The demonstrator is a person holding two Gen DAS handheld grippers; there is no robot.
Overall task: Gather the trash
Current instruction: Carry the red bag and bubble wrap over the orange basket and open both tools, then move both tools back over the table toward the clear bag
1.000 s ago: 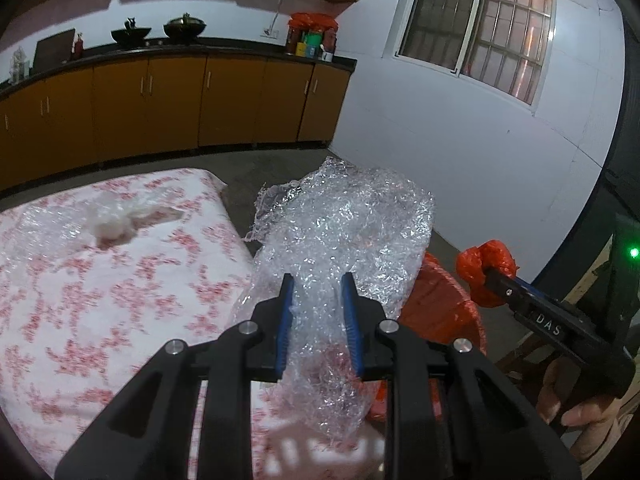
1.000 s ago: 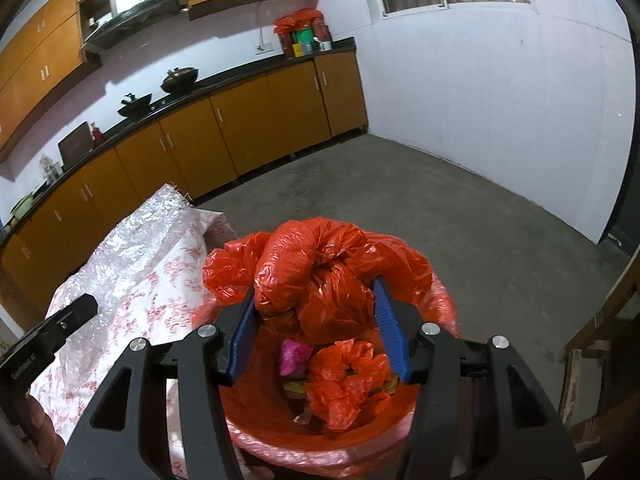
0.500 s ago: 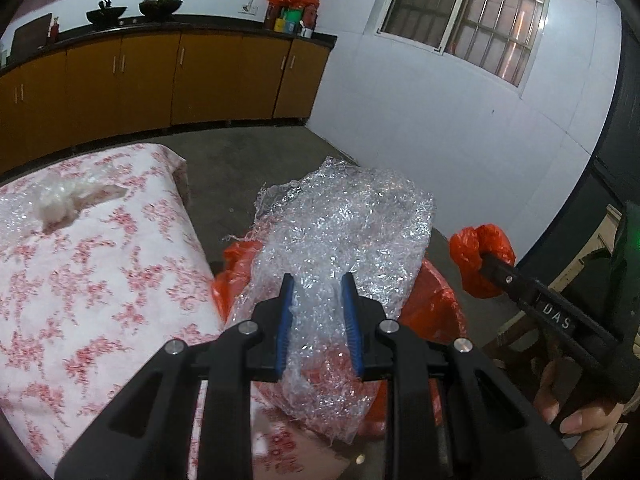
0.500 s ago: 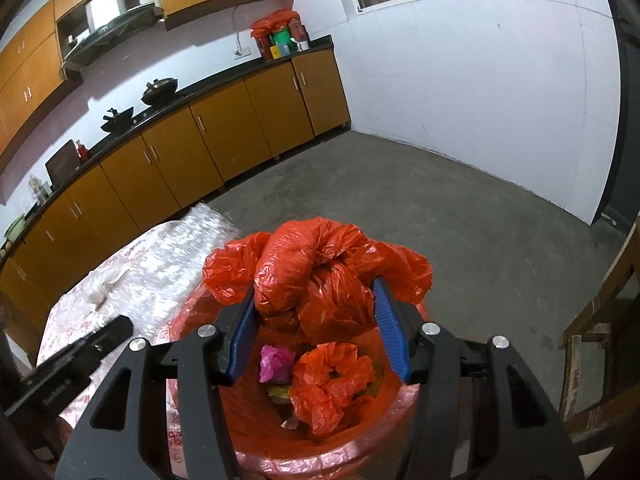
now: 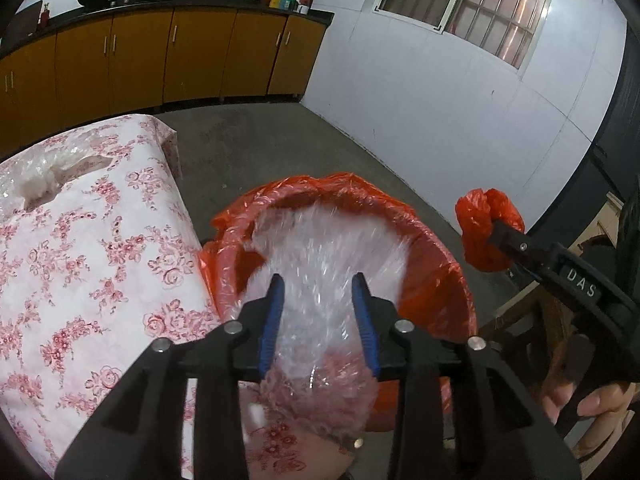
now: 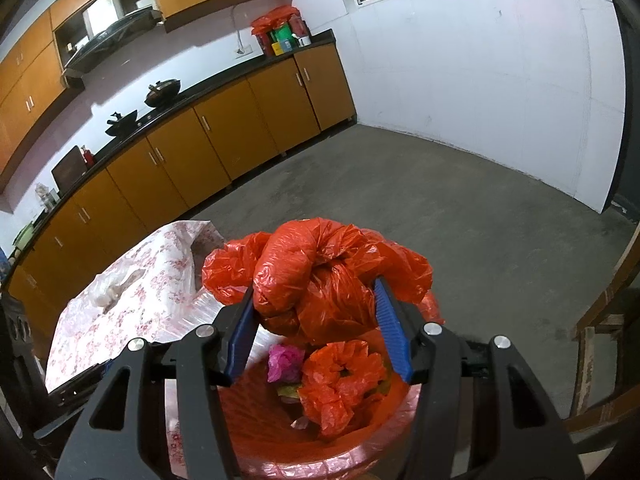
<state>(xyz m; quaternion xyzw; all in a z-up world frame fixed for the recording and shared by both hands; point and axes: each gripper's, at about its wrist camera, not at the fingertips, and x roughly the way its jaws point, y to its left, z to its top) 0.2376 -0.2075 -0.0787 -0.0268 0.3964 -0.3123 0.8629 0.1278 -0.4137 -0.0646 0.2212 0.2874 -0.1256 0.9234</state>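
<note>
orange kitchen cabinets [image 6: 224, 140] line the far wall, and a floral tabletop [image 5: 80, 264] sits beside a red-lined bin [image 5: 436, 280]. the left gripper [image 5: 318, 316] has its fingers apart, with blurred bubble wrap [image 5: 320, 264] between them over the bin's mouth. the right gripper [image 6: 316, 328] has its fingers clamped on a knotted red bag [image 6: 320, 280] above the bin, where a pink scrap [image 6: 285, 362] lies.
</note>
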